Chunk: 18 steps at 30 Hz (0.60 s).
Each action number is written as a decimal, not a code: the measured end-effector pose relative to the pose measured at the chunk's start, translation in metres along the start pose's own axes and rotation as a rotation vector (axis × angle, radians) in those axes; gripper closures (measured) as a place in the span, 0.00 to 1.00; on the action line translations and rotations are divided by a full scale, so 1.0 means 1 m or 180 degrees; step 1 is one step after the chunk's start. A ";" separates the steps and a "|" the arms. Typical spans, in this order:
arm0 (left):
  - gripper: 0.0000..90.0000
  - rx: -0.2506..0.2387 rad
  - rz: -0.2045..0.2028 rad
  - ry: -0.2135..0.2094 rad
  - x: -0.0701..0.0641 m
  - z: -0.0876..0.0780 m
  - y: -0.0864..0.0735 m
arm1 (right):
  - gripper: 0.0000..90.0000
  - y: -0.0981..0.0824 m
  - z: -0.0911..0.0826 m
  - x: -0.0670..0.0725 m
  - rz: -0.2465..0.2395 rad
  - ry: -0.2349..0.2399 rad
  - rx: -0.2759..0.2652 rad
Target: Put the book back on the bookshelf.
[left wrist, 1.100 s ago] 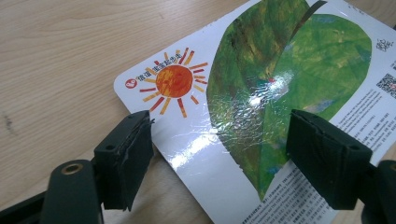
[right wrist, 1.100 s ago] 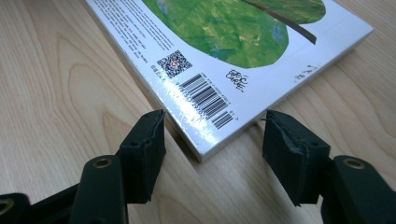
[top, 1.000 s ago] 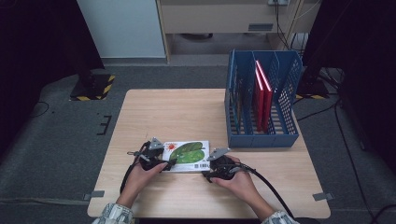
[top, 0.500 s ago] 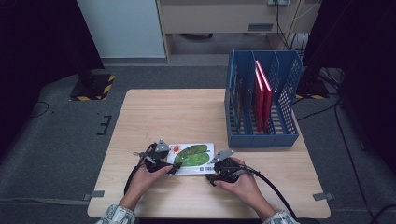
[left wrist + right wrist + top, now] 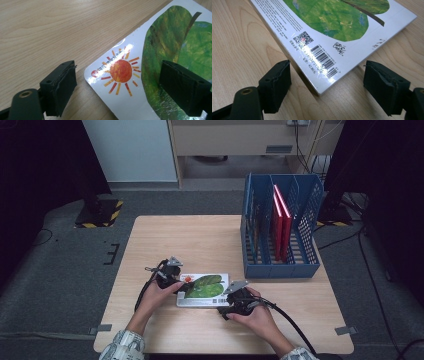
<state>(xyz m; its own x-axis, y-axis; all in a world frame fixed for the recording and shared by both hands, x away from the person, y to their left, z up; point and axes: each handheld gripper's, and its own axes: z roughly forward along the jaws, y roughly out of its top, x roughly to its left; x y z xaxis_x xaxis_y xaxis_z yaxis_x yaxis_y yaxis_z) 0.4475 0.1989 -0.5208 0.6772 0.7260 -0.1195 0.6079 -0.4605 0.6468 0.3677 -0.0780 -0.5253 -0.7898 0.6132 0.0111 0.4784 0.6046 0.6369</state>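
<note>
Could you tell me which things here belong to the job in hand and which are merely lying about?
In the job:
- picture book, flat on the table
- left gripper, open at one corner
- right gripper, open at its barcode corner

Lying about:
- blue file rack
- red books in it

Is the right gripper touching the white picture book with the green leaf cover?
Apart. In the right gripper view, the right gripper jaws straddle the book corner with bare table beside each pad.
</note>
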 end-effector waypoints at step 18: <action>0.19 -0.0096 -0.0073 -0.0084 -0.005 0.004 -0.003 | 0.07 0.000 0.009 0.003 0.0076 -0.0048 -0.0085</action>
<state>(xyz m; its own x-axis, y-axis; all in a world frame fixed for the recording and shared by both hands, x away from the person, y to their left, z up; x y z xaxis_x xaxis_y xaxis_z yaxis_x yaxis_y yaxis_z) 0.4443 0.1947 -0.5248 0.6742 0.7223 -0.1539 0.6108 -0.4281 0.6661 0.3688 -0.0714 -0.5317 -0.7723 0.6350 0.0153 0.4865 0.5759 0.6570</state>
